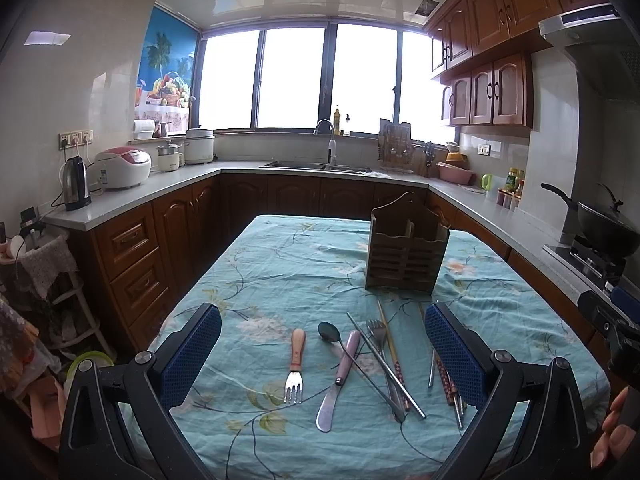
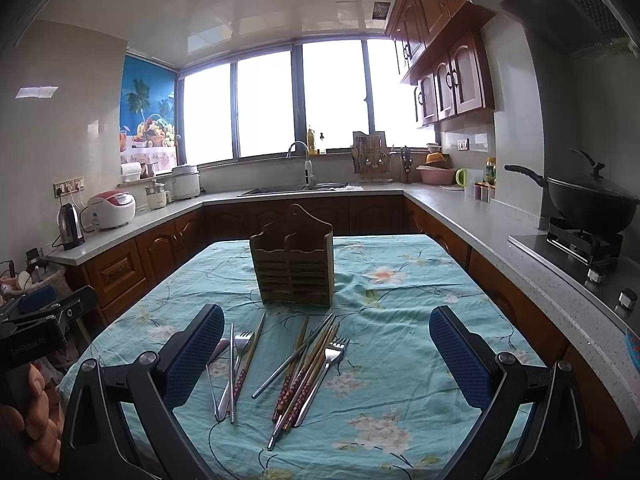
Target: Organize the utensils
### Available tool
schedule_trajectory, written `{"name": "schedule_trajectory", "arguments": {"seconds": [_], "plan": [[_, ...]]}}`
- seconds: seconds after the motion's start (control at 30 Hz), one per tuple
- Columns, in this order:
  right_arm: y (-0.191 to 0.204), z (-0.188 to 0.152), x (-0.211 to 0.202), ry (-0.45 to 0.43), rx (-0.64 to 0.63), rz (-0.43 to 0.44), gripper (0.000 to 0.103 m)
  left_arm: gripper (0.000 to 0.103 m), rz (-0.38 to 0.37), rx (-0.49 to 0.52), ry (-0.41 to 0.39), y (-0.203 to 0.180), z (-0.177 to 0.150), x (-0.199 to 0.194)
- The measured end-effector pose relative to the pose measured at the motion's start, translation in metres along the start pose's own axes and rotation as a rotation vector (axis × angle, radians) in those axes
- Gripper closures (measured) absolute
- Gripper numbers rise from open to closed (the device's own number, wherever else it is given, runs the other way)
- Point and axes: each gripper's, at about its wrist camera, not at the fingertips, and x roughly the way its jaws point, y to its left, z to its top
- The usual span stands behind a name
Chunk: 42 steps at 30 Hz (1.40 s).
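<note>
The left gripper (image 1: 322,354) is spread wide and holds nothing, hovering above the utensils on the table (image 1: 280,272); the right gripper (image 2: 326,354) is equally wide and empty. Between the left fingers lie one wooden-handled fork (image 1: 295,364), one pink-handled butter knife (image 1: 337,380), one dark spoon (image 1: 340,344) and one metal fork (image 1: 378,334) under crossed chopsticks (image 1: 396,364). The right view shows two metal forks (image 2: 332,364) and a loose bundle of patterned and steel chopsticks, too overlapped to count. Beyond stands one wooden slatted holder (image 2: 294,266), upright, two compartments, both empty.
</note>
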Motion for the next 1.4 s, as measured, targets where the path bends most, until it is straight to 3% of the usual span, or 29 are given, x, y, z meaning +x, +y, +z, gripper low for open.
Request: {"name": "schedule_trajectory", "arguments": {"seconds": [1.4], "plan": [[0.0079,-0.0022,0.0031,0.012,-0.016,0.015,0.0,0.001,0.004,0.004,0.006,-0.0015,-0.0067,0.0073]]}}
